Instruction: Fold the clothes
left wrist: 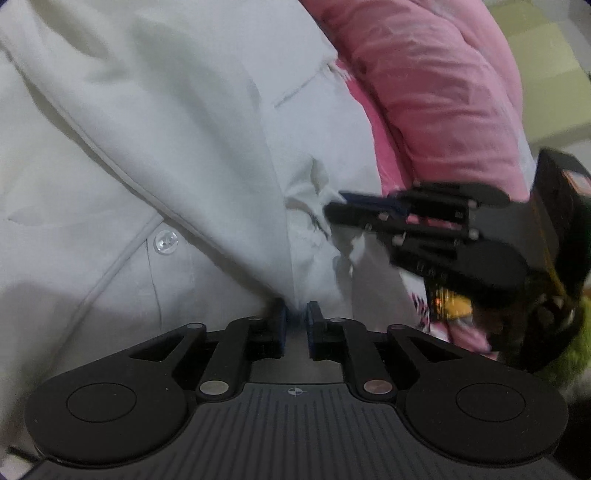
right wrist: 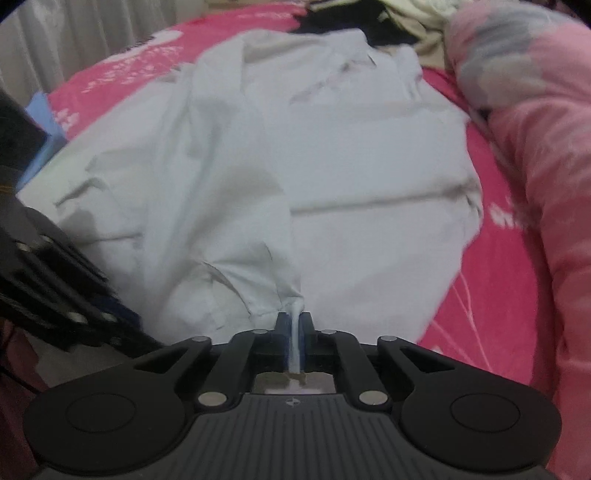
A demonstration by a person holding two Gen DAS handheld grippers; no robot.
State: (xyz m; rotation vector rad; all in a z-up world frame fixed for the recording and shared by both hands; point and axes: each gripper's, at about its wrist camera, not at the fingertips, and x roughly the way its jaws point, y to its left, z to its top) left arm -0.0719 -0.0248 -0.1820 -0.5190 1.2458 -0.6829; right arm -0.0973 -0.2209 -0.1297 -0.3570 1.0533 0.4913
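Note:
A white button-up shirt [left wrist: 166, 122] lies spread on a red bedsheet [right wrist: 491, 258], and one clear button [left wrist: 165, 240] shows. In the left wrist view, my left gripper [left wrist: 296, 318] has its jaws a little apart. A fold of the shirt runs down to a point at their tips, and the pads do not press on it. My right gripper [right wrist: 294, 325] is shut on a thin white strip of the shirt's edge [right wrist: 295, 343]. From the left wrist camera, the right gripper [left wrist: 334, 208] comes in from the right and its tips sit in bunched shirt cloth.
A thick pink quilt [right wrist: 535, 155] is rolled along the right side of the bed [left wrist: 424, 92]. Dark and beige clothes [right wrist: 399, 26] are piled at the far end. A light blue item [right wrist: 44, 114] and a pale curtain [right wrist: 55, 33] are at the left.

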